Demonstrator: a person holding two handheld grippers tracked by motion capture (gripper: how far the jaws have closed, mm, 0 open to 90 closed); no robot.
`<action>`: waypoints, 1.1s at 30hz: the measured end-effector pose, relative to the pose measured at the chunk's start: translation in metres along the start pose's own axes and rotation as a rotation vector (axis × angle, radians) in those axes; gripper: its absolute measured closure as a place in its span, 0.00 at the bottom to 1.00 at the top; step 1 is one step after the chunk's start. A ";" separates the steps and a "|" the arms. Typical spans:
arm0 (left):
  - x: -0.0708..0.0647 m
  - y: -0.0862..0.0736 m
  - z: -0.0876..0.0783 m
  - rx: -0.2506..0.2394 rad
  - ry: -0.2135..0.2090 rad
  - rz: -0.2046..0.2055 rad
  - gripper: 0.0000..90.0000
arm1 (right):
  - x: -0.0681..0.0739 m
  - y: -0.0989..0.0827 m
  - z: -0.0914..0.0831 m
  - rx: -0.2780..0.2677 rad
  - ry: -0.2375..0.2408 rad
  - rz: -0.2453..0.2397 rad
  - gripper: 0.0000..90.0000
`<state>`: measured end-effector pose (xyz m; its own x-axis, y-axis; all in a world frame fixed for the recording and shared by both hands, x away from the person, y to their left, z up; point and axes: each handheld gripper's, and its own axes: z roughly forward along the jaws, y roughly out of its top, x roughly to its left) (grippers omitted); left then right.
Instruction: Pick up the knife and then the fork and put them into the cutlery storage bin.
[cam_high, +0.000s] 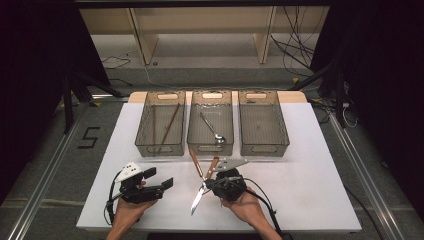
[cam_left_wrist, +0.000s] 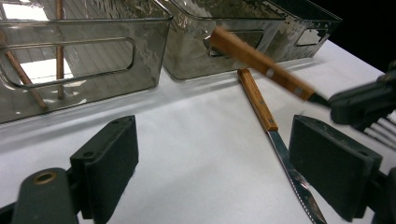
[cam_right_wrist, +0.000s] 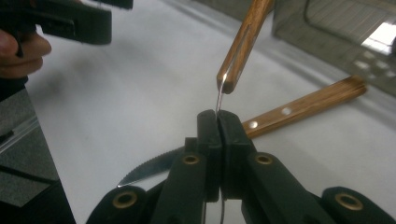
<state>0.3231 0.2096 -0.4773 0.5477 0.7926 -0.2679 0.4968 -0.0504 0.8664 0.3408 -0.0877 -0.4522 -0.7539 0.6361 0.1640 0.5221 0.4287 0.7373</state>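
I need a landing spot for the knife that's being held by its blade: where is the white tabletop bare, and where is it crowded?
Bare: the white tabletop right of the right gripper, below the right bin; also its left part beside the left bin. Crowded: the centre, where the lying knife crosses under the held knife, near the left gripper.

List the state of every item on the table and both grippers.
Right gripper: shut on fork, lifted.
Fork: held by its metal end, off the table.
Knife: flat on table.
Left gripper: open, empty.
Spoon: in middle bin.
Chopsticks: in left bin.
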 end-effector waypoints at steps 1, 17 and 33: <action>0.000 0.000 0.000 0.000 0.000 -0.002 0.18 | -0.002 0.002 -0.004 -0.012 -0.005 0.003 0.99; 0.001 -0.001 0.001 0.003 0.001 -0.002 0.18 | -0.048 0.015 -0.048 -0.100 -0.076 0.068 0.99; 0.003 -0.001 0.002 -0.001 0.002 -0.011 0.18 | -0.118 0.039 -0.076 -0.157 -0.180 0.200 0.99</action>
<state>0.3249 0.2107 -0.4800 0.5407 0.7943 -0.2770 0.5027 -0.0410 0.8635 0.4199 -0.1948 -0.3936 -0.5525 0.8073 0.2075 0.5745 0.1885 0.7965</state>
